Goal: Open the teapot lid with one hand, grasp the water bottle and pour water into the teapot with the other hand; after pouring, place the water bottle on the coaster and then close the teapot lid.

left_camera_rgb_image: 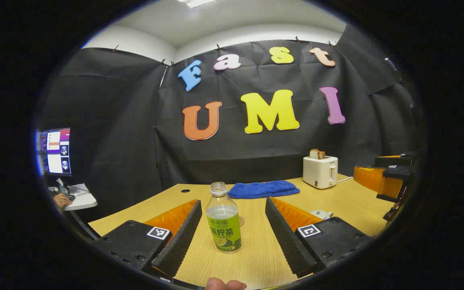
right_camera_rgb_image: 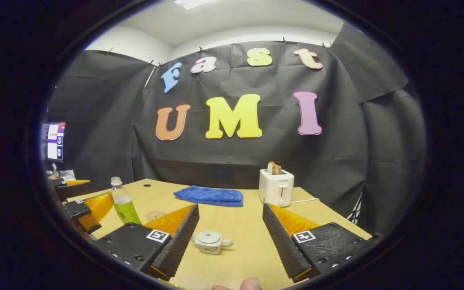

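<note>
My left gripper (left_camera_rgb_image: 232, 237) is spread wide, the bottle (left_camera_rgb_image: 223, 219) upright between its fingers and touched by neither — long axis vertical, cap off, partly filled with pale liquid. My right gripper (right_camera_rgb_image: 230, 237), likewise released, has the teapot (right_camera_rgb_image: 210, 241) straight ahead on the table (right_camera_rgb_image: 248, 249), lid on (contents hidden). Coaster (right_camera_rgb_image: 155, 215) lies just beside the bottle. I judge lid-lifting falls to the right.

A pale wood-grain counter (right_camera_rgb_image: 232, 225) stands against black cloth walls (right_camera_rgb_image: 224, 161) pinned up with small clips, white wall and ceiling above with a bright ceiling light panel (right_camera_rgb_image: 191, 3). On the counter's far side lie a folded blue towel (right_camera_rgb_image: 210, 195) and a cream toaster (right_camera_rgb_image: 276, 187) holding bread. At far left, a lit monitor (left_camera_rgb_image: 54, 151) stands over a small white desk (left_camera_rgb_image: 78, 199).
</note>
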The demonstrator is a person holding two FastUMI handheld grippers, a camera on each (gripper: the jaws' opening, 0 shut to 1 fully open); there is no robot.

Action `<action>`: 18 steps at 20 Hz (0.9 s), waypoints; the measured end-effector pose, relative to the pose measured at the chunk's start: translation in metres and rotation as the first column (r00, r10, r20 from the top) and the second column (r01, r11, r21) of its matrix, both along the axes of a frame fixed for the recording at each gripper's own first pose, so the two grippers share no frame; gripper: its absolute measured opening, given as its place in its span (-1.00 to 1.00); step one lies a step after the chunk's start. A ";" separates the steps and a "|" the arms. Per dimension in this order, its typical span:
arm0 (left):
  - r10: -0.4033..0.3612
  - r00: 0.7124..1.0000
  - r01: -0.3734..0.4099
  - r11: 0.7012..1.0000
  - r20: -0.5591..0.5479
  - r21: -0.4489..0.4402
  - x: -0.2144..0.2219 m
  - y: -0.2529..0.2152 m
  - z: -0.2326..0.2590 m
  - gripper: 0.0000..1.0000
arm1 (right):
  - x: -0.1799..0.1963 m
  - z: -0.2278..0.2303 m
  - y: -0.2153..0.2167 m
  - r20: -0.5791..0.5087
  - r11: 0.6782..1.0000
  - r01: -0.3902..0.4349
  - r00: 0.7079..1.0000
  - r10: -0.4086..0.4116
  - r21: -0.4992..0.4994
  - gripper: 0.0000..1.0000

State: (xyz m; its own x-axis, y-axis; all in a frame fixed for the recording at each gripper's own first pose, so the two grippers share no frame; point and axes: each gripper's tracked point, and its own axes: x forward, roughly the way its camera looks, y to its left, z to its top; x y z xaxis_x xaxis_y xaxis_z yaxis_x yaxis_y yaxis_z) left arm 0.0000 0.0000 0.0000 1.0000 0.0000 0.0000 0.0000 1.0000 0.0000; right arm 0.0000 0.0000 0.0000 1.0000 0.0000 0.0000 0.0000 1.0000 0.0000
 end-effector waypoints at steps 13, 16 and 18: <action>0.010 1.000 -0.010 1.000 -0.014 -0.017 0.002 0.008 -0.005 0.98 | 0.007 -0.012 0.006 -0.024 1.000 -0.005 1.000 0.004 -0.029 0.90; 0.012 1.000 -0.012 1.000 -0.017 -0.022 0.001 0.009 -0.006 0.98 | 0.012 -0.020 0.007 -0.031 0.999 -0.002 1.000 0.000 -0.044 0.90; 0.012 1.000 -0.013 0.999 -0.018 -0.032 0.000 0.011 -0.007 0.98 | 0.020 -0.033 0.009 -0.047 0.998 0.001 0.999 -0.003 -0.062 0.90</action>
